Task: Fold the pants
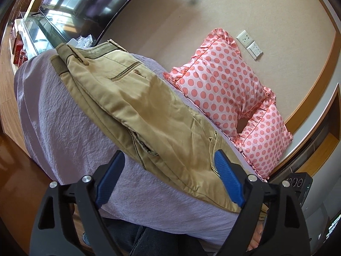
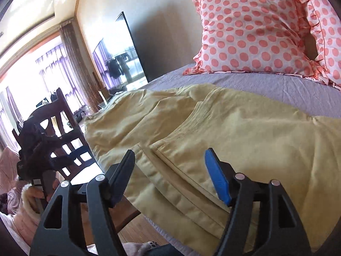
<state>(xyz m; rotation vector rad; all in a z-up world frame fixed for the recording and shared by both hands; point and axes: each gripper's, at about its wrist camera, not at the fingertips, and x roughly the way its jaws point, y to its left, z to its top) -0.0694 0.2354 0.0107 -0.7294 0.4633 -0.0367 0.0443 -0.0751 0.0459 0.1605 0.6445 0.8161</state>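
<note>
Khaki pants (image 1: 136, 98) lie on a lilac bedspread (image 1: 64, 132), folded lengthwise, waistband at the far end, back pocket up. My left gripper (image 1: 168, 162) is open, its blue-padded fingers (image 1: 228, 181) straddling the near part of the pants just above the cloth, holding nothing. In the right wrist view the pants (image 2: 234, 132) spread across the bed in front of me. My right gripper (image 2: 170, 162) is open over a seam of the cloth near the bed's edge, empty. The left gripper also shows in the right wrist view at the far left (image 2: 38, 149).
Two pink polka-dot pillows (image 1: 219, 79) (image 2: 253, 27) lean on the wall behind the pants. A dark TV (image 2: 125, 59) stands on a cabinet (image 1: 36, 36) past the bed. A dark wooden chair (image 2: 64, 136) stands close to the bed's edge. The floor is wood (image 1: 8, 85).
</note>
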